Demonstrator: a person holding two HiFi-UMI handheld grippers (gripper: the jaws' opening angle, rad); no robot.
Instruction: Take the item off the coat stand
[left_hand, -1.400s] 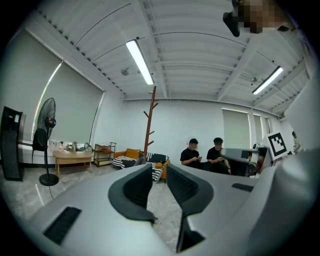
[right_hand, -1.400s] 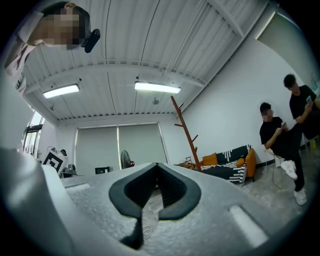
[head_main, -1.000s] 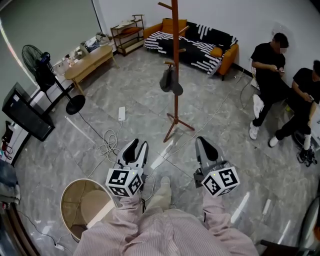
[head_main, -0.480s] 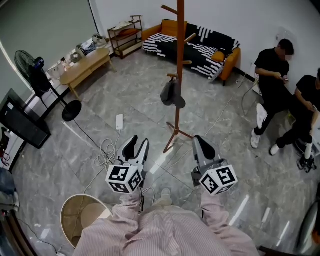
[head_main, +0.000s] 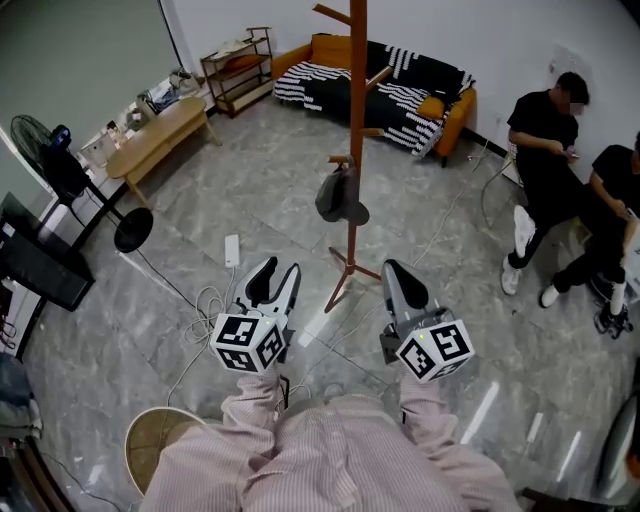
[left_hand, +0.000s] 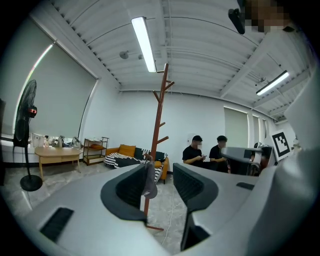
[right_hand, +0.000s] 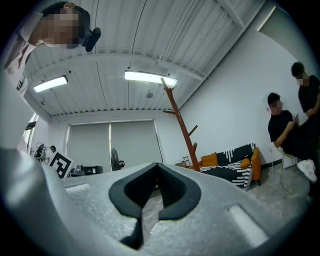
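Observation:
A tall brown wooden coat stand (head_main: 353, 150) rises from the grey floor ahead of me. A dark cap (head_main: 340, 196) hangs from one of its lower pegs. My left gripper (head_main: 272, 283) is held out low, short of the stand's foot and left of it, jaws open and empty. In the left gripper view the cap (left_hand: 149, 181) shows far off through the gap of the left gripper (left_hand: 160, 184), with the coat stand (left_hand: 159, 120) behind it. My right gripper (head_main: 401, 284) is level with it, right of the stand, shut on nothing. The right gripper (right_hand: 156, 189) points at the ceiling and the upper coat stand (right_hand: 181, 122).
An orange sofa (head_main: 395, 85) with a striped blanket stands behind the stand. Two people (head_main: 545, 150) sit at the right wall. At the left are a wooden table (head_main: 158, 135), a shelf (head_main: 235, 68), a fan (head_main: 62, 172), a power strip (head_main: 232, 250) with cables and a round basket (head_main: 160, 450).
I have stepped closer to the coat stand, so both grippers are nearer its foot. The left jaws stand a little wider apart. The cap still hangs on its peg.

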